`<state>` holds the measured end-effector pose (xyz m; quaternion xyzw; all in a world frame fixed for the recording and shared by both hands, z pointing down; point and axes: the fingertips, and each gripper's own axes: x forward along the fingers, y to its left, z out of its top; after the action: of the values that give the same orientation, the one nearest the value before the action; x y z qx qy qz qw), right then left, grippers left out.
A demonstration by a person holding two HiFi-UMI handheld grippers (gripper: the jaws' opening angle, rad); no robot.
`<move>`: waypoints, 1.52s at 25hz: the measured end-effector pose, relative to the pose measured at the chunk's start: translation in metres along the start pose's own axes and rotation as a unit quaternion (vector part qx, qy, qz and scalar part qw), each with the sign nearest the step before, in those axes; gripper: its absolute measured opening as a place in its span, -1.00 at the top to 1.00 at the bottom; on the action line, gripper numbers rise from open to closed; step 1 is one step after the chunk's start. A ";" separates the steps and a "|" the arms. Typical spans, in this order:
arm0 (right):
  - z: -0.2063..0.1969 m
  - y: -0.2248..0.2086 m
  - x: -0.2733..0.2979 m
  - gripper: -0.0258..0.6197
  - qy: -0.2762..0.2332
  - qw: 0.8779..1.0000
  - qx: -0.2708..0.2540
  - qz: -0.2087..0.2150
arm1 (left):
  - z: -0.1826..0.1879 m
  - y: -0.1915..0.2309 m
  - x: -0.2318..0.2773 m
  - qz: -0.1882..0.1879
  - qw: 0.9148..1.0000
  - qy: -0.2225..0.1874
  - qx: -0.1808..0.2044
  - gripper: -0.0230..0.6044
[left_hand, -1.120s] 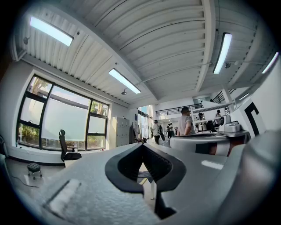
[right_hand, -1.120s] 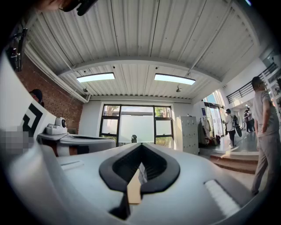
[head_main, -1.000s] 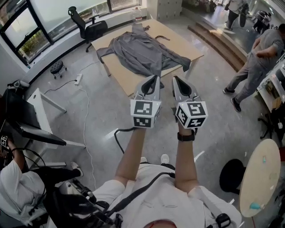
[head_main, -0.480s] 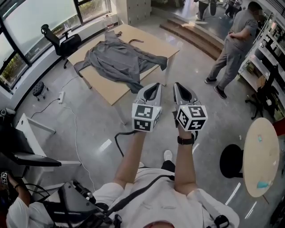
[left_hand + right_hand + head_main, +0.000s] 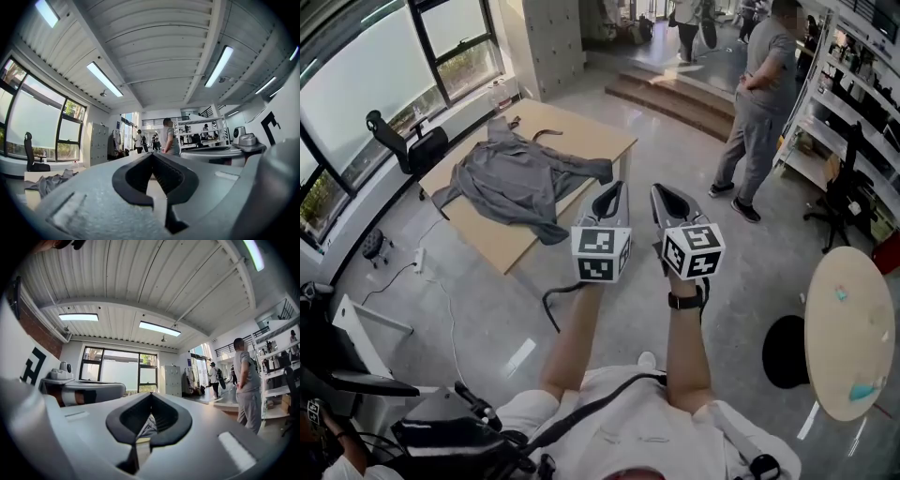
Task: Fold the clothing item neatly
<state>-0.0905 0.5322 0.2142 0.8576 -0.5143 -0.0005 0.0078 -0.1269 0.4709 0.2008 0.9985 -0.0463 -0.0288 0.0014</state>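
Note:
A grey long-sleeved garment (image 5: 520, 178) lies spread out and rumpled on a light wooden table (image 5: 595, 142) at the upper left of the head view. Both grippers are held level, side by side at arm's length, over the floor and short of the table. The left gripper (image 5: 618, 188) is shut with nothing in it, and so is the right gripper (image 5: 659, 190). In the left gripper view the left gripper (image 5: 152, 154) points into the room, with the garment (image 5: 49, 183) low at the left. In the right gripper view a bit of the garment (image 5: 149, 425) shows behind the right gripper (image 5: 151, 395).
A person (image 5: 759, 103) stands on the floor right of the table, near shelving. An office chair (image 5: 408, 145) stands by the windows beyond the table. Steps (image 5: 675, 94) rise behind. A round table (image 5: 853, 328) and black stool (image 5: 783, 352) are at right; a cable (image 5: 551, 302) lies on the floor.
The table with the garment has shifted left and somewhat nearer in the head view, and the standing person has come further into view. Both grippers stay shut, side by side.

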 end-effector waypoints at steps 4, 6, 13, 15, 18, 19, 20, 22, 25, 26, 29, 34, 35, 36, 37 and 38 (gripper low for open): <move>0.009 -0.052 -0.007 0.92 -0.002 1.000 -0.019 -0.004 | 0.007 -0.033 0.050 -0.019 1.000 -0.015 -0.003 0.93; 0.008 -0.077 -0.011 0.92 0.005 0.999 -0.037 -0.013 | 0.006 -0.050 0.071 -0.027 0.999 -0.021 -0.009 0.93; -0.034 -0.151 -0.024 0.93 0.042 0.995 -0.035 -0.085 | -0.038 -0.094 0.111 -0.015 1.000 0.008 0.002 0.93; -0.046 -0.161 -0.012 0.93 0.051 0.995 -0.023 -0.087 | -0.048 -0.091 0.124 -0.012 1.000 0.022 0.006 0.93; -0.053 -0.170 0.010 0.93 0.051 0.995 0.001 -0.082 | -0.056 -0.077 0.141 -0.007 1.000 0.030 -0.004 0.93; -0.055 -0.174 0.019 0.94 0.048 0.996 0.011 -0.077 | -0.058 -0.071 0.150 -0.005 1.000 0.025 -0.010 0.93; -0.058 -0.178 0.028 0.94 0.046 0.996 0.020 -0.074 | -0.060 -0.064 0.159 -0.002 1.000 0.019 -0.016 0.93; -0.069 -0.185 0.049 0.94 0.048 0.995 0.034 -0.075 | -0.071 -0.047 0.179 0.008 0.999 0.016 -0.029 0.93; -0.078 -0.199 0.096 0.95 0.039 0.994 0.042 -0.091 | -0.089 -0.012 0.214 0.016 0.999 0.023 -0.037 0.93; -0.074 -0.203 0.117 0.95 0.030 0.994 0.045 -0.090 | -0.089 0.003 0.227 0.019 0.999 0.019 -0.038 0.93; -0.051 -0.203 0.186 0.95 0.010 0.997 0.049 -0.052 | -0.071 0.060 0.262 0.048 0.998 -0.005 -0.038 0.93; -0.035 -0.161 0.299 0.92 0.019 0.999 0.019 0.029 | -0.043 0.178 0.285 0.126 0.990 -0.039 -0.043 0.93; -0.036 -0.150 0.322 0.92 0.025 0.999 0.014 0.045 | -0.042 0.200 0.287 0.139 0.988 -0.042 -0.046 0.93; -0.038 -0.138 0.344 0.92 0.028 0.998 0.012 0.063 | -0.043 0.222 0.288 0.151 0.987 -0.043 -0.046 0.93; -0.040 -0.126 0.362 0.92 0.028 0.996 0.015 0.085 | -0.045 0.241 0.288 0.162 0.985 -0.042 -0.045 0.93; -0.041 -0.112 0.376 0.92 0.024 0.993 0.020 0.114 | -0.048 0.258 0.286 0.171 0.983 -0.040 -0.045 0.93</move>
<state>0.1856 0.2538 0.2559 0.7931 -0.6083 0.0315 0.0028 0.1366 0.1871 0.2332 0.9728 -0.2154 -0.0703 0.0491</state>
